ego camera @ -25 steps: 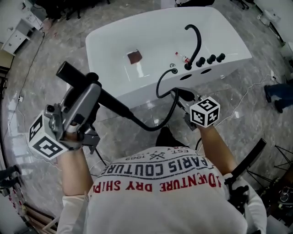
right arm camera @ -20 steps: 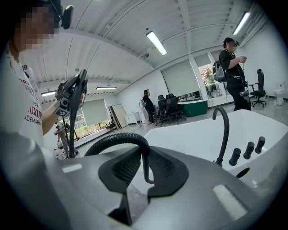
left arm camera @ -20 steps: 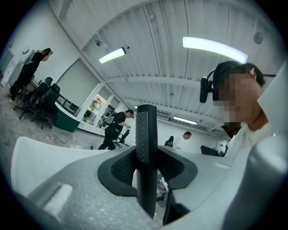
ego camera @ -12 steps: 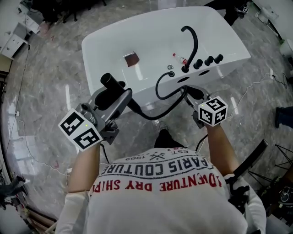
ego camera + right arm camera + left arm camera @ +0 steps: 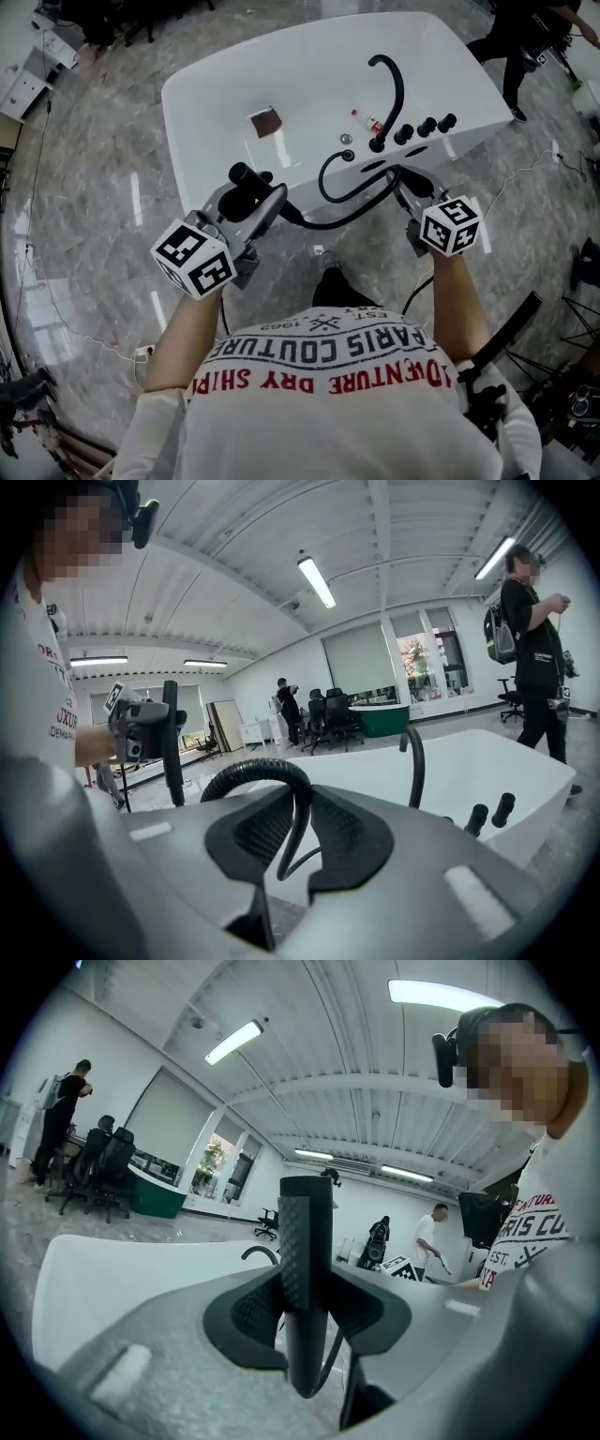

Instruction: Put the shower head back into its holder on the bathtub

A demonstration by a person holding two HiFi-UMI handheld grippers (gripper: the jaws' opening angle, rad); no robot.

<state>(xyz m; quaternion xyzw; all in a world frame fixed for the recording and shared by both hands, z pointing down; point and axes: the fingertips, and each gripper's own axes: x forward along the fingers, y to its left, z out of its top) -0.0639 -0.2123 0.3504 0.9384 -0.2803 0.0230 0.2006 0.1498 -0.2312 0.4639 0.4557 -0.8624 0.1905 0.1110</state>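
Observation:
The black shower head (image 5: pixel 242 176) is clamped upright in my left gripper (image 5: pixel 261 194), just in front of the white bathtub's (image 5: pixel 206 84) near rim. In the left gripper view its textured handle (image 5: pixel 302 1269) stands between the pads, and the gripper (image 5: pixel 305 1312) is shut on it. Its black hose (image 5: pixel 330 199) loops from a chrome fitting (image 5: pixel 348 140) on the rim's deck across to my right gripper (image 5: pixel 405 190). There the hose (image 5: pixel 272 772) arches up and passes down between the jaws, and this gripper (image 5: pixel 298 832) is shut on it.
A curved black faucet (image 5: pixel 396 84) and three black knobs (image 5: pixel 427 125) stand on the tub's deck at right. A brown patch (image 5: pixel 266 122) and a small bottle (image 5: pixel 367 119) lie in the tub. A person (image 5: pixel 525 37) walks at the far right on the grey marble floor (image 5: pixel 84 187).
My left gripper has come down and moved right with the shower head, close to the tub's rim. The right gripper has shifted right with the hose. A person has entered at top right.

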